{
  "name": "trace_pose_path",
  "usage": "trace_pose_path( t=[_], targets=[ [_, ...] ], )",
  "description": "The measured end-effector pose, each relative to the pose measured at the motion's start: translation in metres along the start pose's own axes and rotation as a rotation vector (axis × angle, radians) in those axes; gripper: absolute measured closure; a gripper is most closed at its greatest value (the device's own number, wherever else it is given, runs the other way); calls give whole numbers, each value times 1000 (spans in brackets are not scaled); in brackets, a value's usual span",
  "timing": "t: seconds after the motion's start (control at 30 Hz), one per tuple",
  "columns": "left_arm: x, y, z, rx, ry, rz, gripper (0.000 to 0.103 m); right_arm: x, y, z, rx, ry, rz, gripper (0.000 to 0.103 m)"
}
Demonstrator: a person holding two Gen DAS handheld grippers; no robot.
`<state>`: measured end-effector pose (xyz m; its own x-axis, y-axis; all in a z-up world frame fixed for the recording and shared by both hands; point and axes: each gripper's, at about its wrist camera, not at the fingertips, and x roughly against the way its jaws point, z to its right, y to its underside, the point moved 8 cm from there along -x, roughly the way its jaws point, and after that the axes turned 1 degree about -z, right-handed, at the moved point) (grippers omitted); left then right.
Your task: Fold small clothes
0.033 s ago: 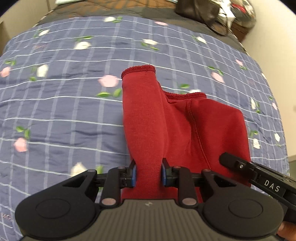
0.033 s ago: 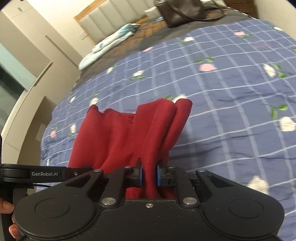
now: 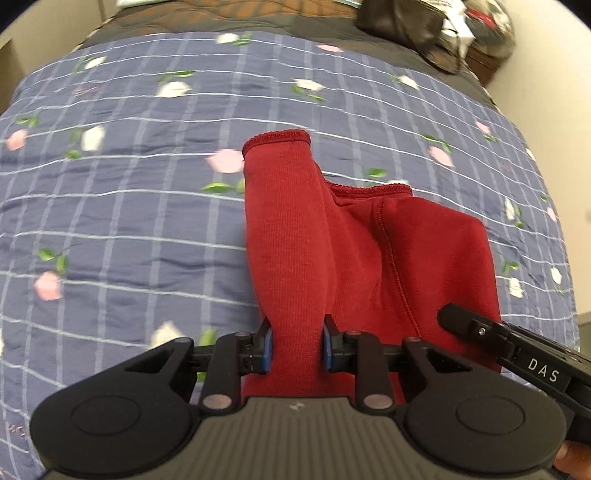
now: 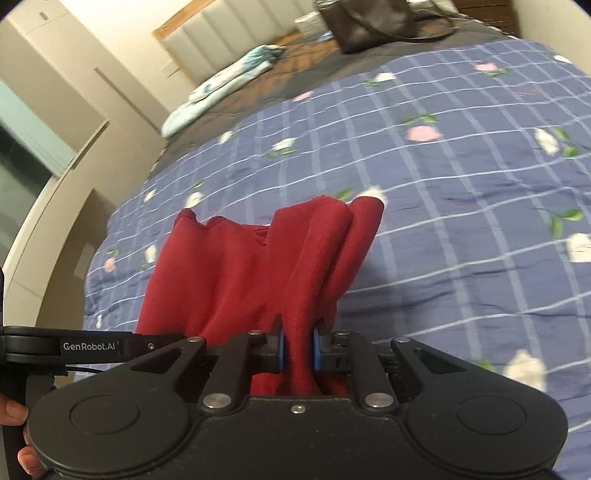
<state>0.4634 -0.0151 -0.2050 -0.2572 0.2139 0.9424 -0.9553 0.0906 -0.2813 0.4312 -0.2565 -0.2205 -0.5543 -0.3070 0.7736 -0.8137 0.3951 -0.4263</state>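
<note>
A small red knit garment lies partly on the blue flowered bedspread and is held up at its near edge. My left gripper is shut on a fold of the red garment, which stretches away to a hemmed opening. My right gripper is shut on another bunched fold of the same garment. The right gripper also shows in the left wrist view, at the garment's right side. The left gripper's handle shows in the right wrist view, at the left.
A dark bag and a patterned bundle sit at the far end of the bed. A light blue folded cloth lies near the padded headboard. Cupboards stand to the left of the bed.
</note>
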Motion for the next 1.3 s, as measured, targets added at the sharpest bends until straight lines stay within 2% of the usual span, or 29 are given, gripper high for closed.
trace_pose_path(
  t=[0.17,0.3,0.43,0.6,0.7,0.77,0.8,0.87,0.93,1.0,1.07,1.3],
  targets=[
    [1,12,-48,41,-23,-9,76,-23,14,-44,36,-32,-34,88],
    [-16,28,-76,69,-26,-43,76,-46,33,-66,55,-26,-79,88],
    [-37,44,-89,81,-22,-85,75,-68,55,-69,50,18,-132,88],
    [-45,54,-98,77,-19,-87,71,-81,75,-57,38,95,-163,86],
    [-47,55,-101,86,-25,-96,63,-81,78,-48,32,128,-175,78],
    [-46,54,-102,82,-54,-100,51,-82,78,-44,41,145,-182,70],
    [-45,54,-102,76,-68,-103,47,-81,78,-43,48,148,-184,69],
    [-43,54,-103,68,-76,-90,33,-80,77,-43,62,151,-183,57],
    [-36,55,-103,66,-83,-72,27,-77,76,-44,78,155,-172,43],
    [-29,54,-102,60,-96,-51,22,-71,75,-47,101,151,-152,39],
    [-17,56,-100,51,-115,-23,17,-65,74,-51,120,146,-130,31],
    [45,69,-88,63,-150,103,9,-19,71,-74,177,122,-3,12]
  ],
)
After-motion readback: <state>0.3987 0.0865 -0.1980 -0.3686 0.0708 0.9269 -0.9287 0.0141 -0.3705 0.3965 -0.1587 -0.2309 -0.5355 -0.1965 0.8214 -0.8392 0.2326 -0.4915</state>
